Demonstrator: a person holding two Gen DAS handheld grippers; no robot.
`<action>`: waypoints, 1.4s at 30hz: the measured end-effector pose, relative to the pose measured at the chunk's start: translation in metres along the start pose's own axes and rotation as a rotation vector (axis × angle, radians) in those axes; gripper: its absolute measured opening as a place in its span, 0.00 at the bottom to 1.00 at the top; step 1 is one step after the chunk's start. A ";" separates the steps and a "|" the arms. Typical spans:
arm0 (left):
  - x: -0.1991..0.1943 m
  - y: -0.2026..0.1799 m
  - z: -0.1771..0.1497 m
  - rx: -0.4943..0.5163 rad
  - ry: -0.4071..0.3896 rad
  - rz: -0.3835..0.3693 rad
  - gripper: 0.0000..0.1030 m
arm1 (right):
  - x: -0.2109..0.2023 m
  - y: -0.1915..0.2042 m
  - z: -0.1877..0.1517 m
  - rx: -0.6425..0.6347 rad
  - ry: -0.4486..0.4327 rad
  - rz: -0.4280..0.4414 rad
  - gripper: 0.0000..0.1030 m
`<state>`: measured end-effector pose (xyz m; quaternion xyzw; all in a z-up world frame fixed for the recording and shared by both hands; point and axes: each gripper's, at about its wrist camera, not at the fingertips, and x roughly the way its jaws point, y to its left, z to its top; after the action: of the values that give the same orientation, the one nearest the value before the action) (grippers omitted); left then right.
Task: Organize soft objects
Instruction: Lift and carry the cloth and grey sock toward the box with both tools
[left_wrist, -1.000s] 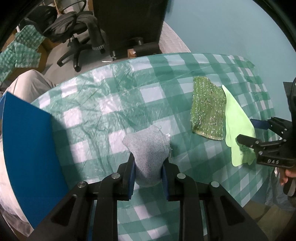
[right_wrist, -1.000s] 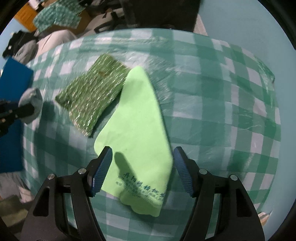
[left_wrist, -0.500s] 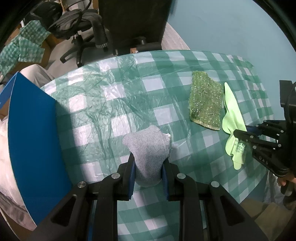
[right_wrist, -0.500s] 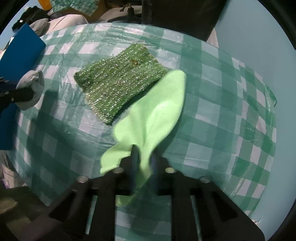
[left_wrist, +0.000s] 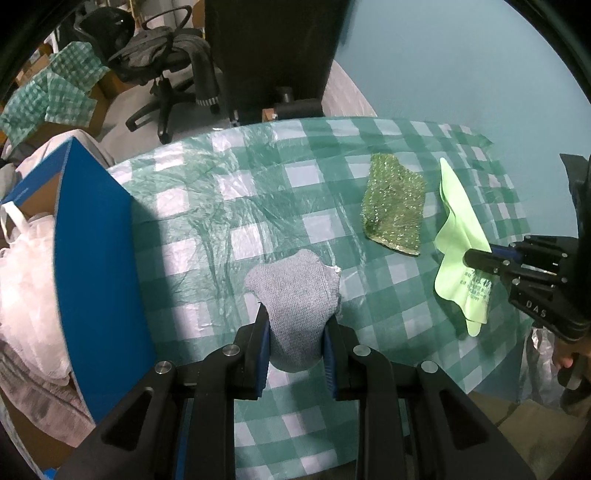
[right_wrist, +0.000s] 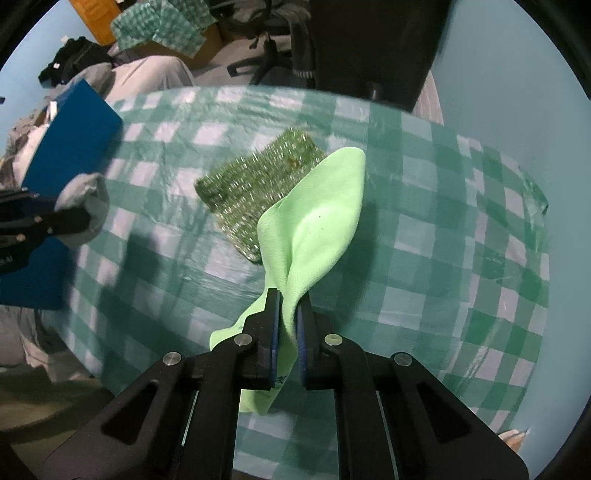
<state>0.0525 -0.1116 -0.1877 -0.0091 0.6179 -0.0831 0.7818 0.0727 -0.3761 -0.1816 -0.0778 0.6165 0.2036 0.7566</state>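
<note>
Over checkered table (right_wrist: 424, 229): right gripper (right_wrist: 287, 314) now clamped on lime cloth (right_wrist: 321, 229), a second ago open around it flat; lifting off. Left gripper (left_wrist: 297, 326) pinching grey cloth (left_wrist: 295, 291) near blue box (left_wrist: 92, 258). Sparkly green pad (left_wrist: 393, 208) left lying.

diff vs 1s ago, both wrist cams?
The right hand-held gripper shut on the light green microfibre cloth and lifted its near end off the checked tablecloth. Unchanged: left hand-held gripper clamps the grey knitted cloth; sparkly green scouring pad lies flat.
</note>
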 end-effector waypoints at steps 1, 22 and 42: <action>-0.003 0.001 0.000 -0.001 -0.005 0.001 0.23 | -0.004 0.000 0.000 0.000 -0.006 0.003 0.07; -0.067 0.012 -0.010 -0.027 -0.104 0.011 0.23 | -0.063 0.042 0.028 -0.058 -0.108 0.038 0.07; -0.131 0.055 -0.027 -0.161 -0.196 0.061 0.23 | -0.104 0.103 0.063 -0.176 -0.176 0.131 0.07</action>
<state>0.0041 -0.0367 -0.0738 -0.0612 0.5430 -0.0081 0.8374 0.0720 -0.2819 -0.0533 -0.0852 0.5314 0.3119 0.7830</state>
